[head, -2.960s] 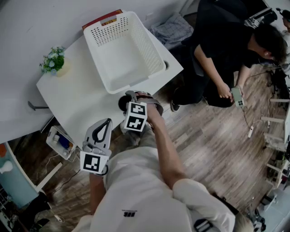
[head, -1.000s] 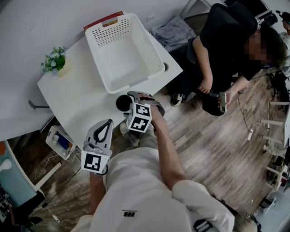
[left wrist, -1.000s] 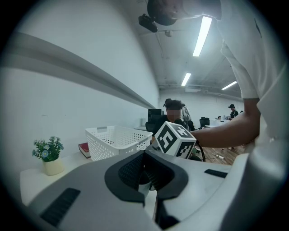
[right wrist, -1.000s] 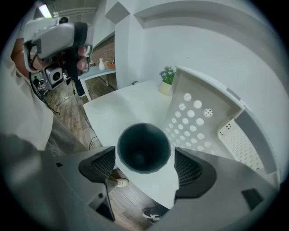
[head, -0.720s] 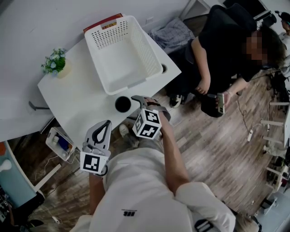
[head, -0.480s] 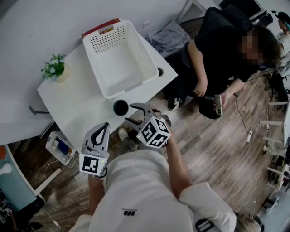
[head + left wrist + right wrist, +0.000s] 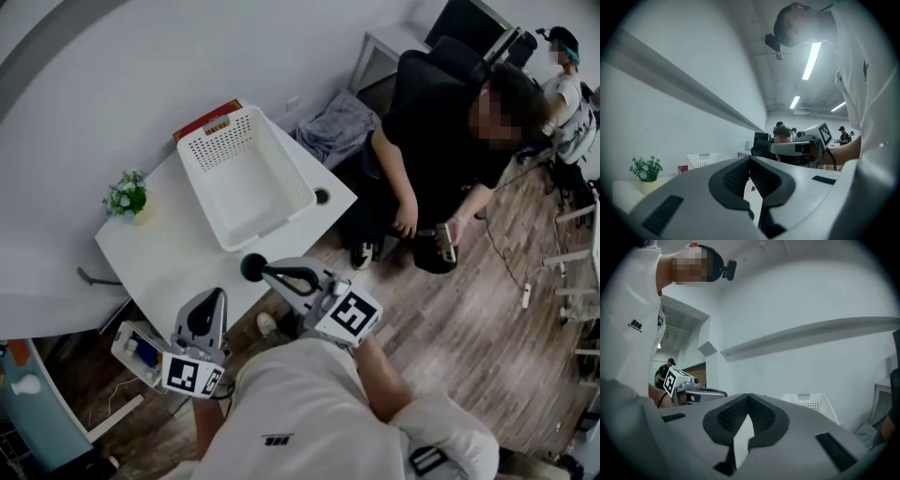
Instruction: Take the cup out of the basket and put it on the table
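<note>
The black cup (image 7: 252, 267) stands upright on the white table (image 7: 178, 246), near its front edge and in front of the white basket (image 7: 248, 173). My right gripper (image 7: 267, 273) is shut and empty, and its tips show just beside the cup in the head view. In the right gripper view the jaws (image 7: 748, 398) meet with nothing between them, and the cup is out of sight there. My left gripper (image 7: 215, 295) is shut and empty, held off the table's front edge to the cup's lower left. Its closed tips (image 7: 750, 159) point toward the basket (image 7: 703, 160).
A small potted plant (image 7: 127, 197) stands at the table's left end. A red book (image 7: 211, 117) lies behind the basket, and a round cable hole (image 7: 322, 196) is to its right. A person in black (image 7: 441, 122) sits on a chair right of the table.
The right gripper let go of the cup, drew back toward me and shut. The cup stays on the table. The head view has shifted, and the left gripper keeps its place.
</note>
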Demonstrator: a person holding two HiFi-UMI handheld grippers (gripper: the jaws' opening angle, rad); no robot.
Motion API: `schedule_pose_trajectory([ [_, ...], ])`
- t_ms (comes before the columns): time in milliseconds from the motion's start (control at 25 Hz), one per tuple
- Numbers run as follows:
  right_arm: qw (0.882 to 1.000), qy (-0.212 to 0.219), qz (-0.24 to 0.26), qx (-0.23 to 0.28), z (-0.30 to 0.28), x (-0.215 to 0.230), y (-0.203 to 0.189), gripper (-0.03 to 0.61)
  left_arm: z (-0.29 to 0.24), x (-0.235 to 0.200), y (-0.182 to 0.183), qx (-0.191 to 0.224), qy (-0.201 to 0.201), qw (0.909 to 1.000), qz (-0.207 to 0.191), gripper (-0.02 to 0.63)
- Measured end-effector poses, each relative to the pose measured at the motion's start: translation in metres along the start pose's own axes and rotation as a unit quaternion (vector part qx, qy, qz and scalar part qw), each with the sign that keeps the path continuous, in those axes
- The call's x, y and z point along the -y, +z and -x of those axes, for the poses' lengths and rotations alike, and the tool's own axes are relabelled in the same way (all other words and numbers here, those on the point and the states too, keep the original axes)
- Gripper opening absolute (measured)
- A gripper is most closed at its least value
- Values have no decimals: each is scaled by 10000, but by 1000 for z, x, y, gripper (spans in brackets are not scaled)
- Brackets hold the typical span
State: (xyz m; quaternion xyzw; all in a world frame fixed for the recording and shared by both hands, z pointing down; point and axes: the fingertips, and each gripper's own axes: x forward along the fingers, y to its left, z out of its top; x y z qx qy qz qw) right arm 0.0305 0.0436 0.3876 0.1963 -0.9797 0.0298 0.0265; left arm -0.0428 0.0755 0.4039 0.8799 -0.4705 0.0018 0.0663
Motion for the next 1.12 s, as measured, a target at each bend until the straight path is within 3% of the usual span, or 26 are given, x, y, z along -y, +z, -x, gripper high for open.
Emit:
schedule_pose_trajectory([
  [440, 10000, 44, 17, -84, 5, 1, -5, 12, 2, -5, 19, 97, 54, 9995, -294, 9],
  [1120, 9997, 40, 191, -130, 1, -10, -2, 12, 10, -3, 19, 122, 10, 9992, -377, 9],
])
